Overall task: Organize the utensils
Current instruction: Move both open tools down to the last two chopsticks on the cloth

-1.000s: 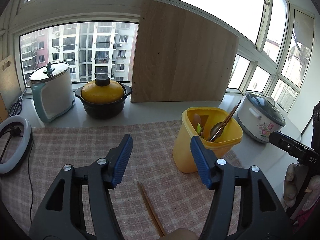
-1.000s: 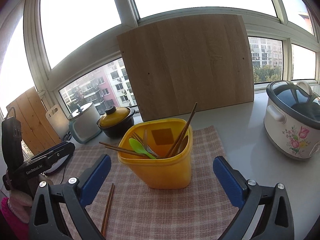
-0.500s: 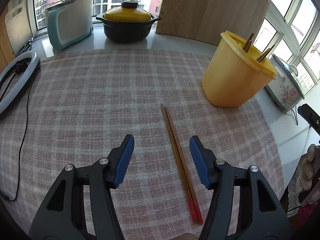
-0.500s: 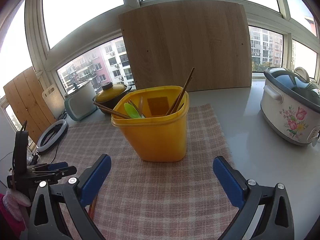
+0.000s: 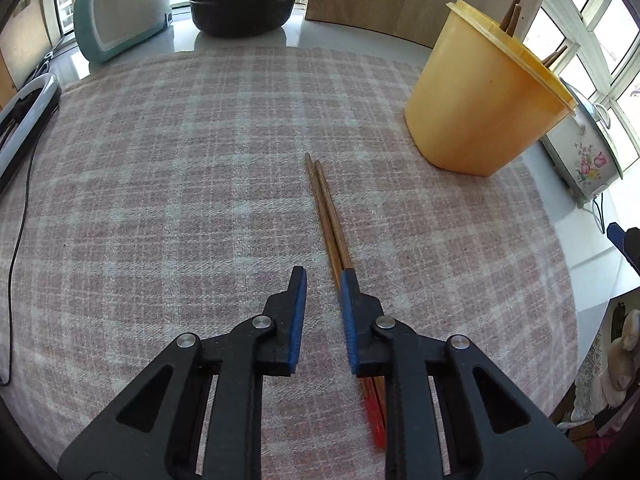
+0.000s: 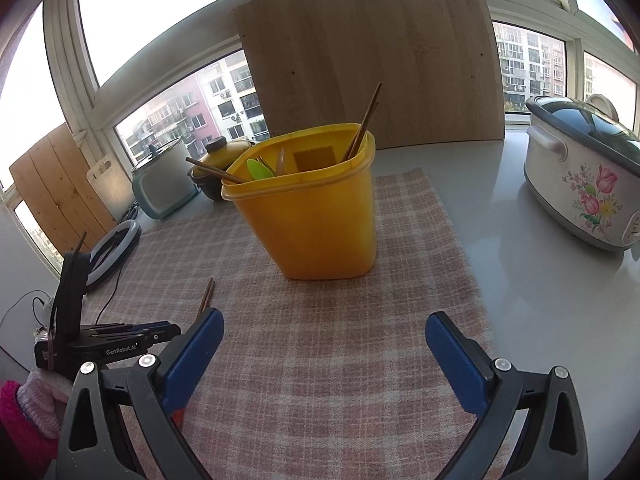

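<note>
Wooden chopsticks (image 5: 329,216) w/ red ends lie paired on my plaid cloth (image 5: 160,200), near the yellow utensil tub (image 5: 476,100). My left claw (image 5: 323,289) has just been closing, nearly shut, pinching nothing; sticks run under its right finger.

L tool (image 5: 322,280) is pitched steeply down, close over the surface; its jaws have just been closing and now stand narrow, w/ a slim gap between the blue pads (image 5: 297,316) and nothing caught between them. In the R wrist view it shows low at the far left, gripped by a hand in a pale glove w/ a pink cuff (image 6: 24,408). R tool (image 6: 324,330) tilts down less steeply, jaws spread wide and empty, blue pads well apart; the L tool sits just beside its left finger.
</note>
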The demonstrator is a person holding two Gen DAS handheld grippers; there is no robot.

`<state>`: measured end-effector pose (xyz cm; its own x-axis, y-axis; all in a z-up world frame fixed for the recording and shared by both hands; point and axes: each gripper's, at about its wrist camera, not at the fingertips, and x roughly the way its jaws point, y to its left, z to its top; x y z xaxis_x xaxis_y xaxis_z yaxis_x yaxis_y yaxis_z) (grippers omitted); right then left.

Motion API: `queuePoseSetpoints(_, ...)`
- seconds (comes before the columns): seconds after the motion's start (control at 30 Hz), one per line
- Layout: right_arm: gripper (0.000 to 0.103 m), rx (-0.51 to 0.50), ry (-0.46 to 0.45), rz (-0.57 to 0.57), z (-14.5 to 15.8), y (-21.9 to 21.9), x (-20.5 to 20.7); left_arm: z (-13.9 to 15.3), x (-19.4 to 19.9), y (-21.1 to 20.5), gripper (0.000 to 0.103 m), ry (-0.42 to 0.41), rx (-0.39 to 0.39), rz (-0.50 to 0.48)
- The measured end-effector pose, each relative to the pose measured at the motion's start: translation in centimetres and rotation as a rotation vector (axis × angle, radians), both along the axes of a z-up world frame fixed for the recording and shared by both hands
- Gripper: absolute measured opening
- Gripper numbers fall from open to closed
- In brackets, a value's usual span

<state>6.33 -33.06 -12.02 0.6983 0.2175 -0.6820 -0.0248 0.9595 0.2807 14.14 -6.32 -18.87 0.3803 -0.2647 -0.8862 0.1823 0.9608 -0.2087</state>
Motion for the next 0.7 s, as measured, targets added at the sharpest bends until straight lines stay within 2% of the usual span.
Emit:
queuePoseSetpoints(0.1, 0.094, 0.005, 0.022, 0.007, -0.4, -0.2, -0.1, -0.5, 0.5, -0.4, 0.013, 0.008, 0.025, 0.002)
queuePoseSetpoints(0.7, 0.094, 0.077, 0.077, -0.027, -2.2, -1.6, -0.5, -1.7, 1.4, -2.6, 0.012, 0.010, 0.118, -0.054)
